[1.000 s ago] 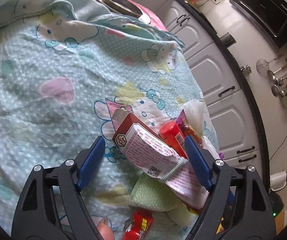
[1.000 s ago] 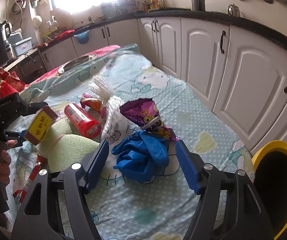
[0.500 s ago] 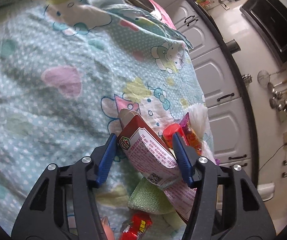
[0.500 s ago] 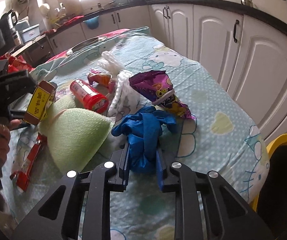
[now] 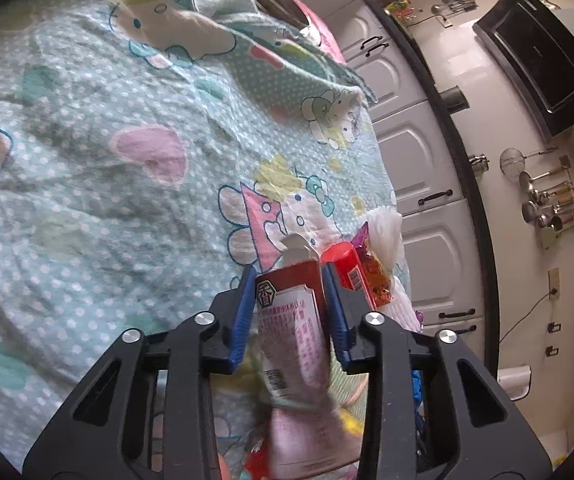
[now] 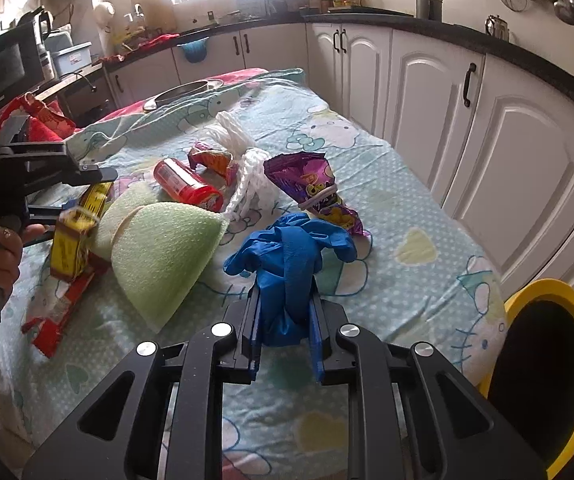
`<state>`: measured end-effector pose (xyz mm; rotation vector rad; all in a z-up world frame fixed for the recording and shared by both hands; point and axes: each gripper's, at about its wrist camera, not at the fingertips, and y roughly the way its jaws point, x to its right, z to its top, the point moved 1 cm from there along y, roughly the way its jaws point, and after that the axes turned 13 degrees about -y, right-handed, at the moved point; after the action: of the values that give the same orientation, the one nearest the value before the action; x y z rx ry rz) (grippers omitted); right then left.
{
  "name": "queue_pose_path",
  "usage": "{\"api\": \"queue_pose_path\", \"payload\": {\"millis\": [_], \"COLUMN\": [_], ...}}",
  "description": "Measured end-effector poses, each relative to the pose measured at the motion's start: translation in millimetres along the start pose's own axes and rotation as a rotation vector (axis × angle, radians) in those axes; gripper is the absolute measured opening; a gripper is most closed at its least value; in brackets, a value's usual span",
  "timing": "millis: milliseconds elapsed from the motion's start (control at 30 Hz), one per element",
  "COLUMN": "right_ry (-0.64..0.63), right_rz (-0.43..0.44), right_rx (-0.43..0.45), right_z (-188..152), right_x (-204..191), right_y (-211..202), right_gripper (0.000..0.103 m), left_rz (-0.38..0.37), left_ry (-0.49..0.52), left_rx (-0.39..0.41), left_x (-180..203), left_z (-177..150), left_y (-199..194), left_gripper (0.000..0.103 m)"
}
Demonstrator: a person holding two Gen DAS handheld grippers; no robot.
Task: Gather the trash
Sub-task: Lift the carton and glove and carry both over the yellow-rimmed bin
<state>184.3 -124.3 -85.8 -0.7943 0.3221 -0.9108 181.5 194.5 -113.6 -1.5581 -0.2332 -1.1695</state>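
My left gripper (image 5: 290, 276) is shut on a red and pink carton (image 5: 293, 320) and holds it above the table; the carton also shows in the right wrist view (image 6: 77, 236). My right gripper (image 6: 285, 304) is shut on a crumpled blue glove (image 6: 291, 252). On the patterned tablecloth (image 6: 403, 240) lie a red tube (image 6: 189, 186), a green sponge (image 6: 159, 248), a white net (image 6: 247, 176), a purple snack bag (image 6: 315, 188), an orange wrapper (image 6: 211, 160) and a red wrapper (image 6: 59, 312). A yellow-rimmed bin (image 6: 547, 368) stands at the table's right edge.
A metal bowl (image 6: 185, 90) sits at the far end of the table. White cabinets (image 6: 487, 120) run along the right, close to the table. The red tube (image 5: 345, 270) and orange wrapper (image 5: 375, 264) lie just beyond my left gripper.
My left gripper closed on the carton and lifted it. My right gripper closed on the blue glove and raised it off the cloth.
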Motion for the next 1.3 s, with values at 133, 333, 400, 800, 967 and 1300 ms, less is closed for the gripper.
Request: {"api": "queue_pose_path", "payload": {"millis": [133,333,400,800,967,1300], "right_ry": [-0.012,-0.017,-0.017,-0.014,-0.014,-0.010], "right_rz": [0.001,0.010,0.010,0.056,0.061,0.060], "right_rx": [0.013,0.037,0.045,0.110,0.137,0.184], "right_z": [1,-1,-1,4,8,9], "right_x": [-3,-7,-8,-11,-12,-8], "right_y": [-6,-18,-23,-50,-59,-80], "right_gripper": [0.018,0.017,0.017,0.016,0.016,0.016], "left_rz": [-0.006,-0.041,-0.047,-0.034,-0.033,-0.048], "left_ry": [0.026,0.099,0.134,0.363,0.415,0.491], "left_rx": [0.025,0.080,0.100,0.221,0.239,0.222], "left_x": [-1,14,21,71,82,101], "left_z": [-1,-7,-10,-46,-59,-86], "left_y": [-11,-36,-43,-77,-81,-80], "left_gripper": [0.024,0.024,0.024,0.024,0.024,0.024]}}
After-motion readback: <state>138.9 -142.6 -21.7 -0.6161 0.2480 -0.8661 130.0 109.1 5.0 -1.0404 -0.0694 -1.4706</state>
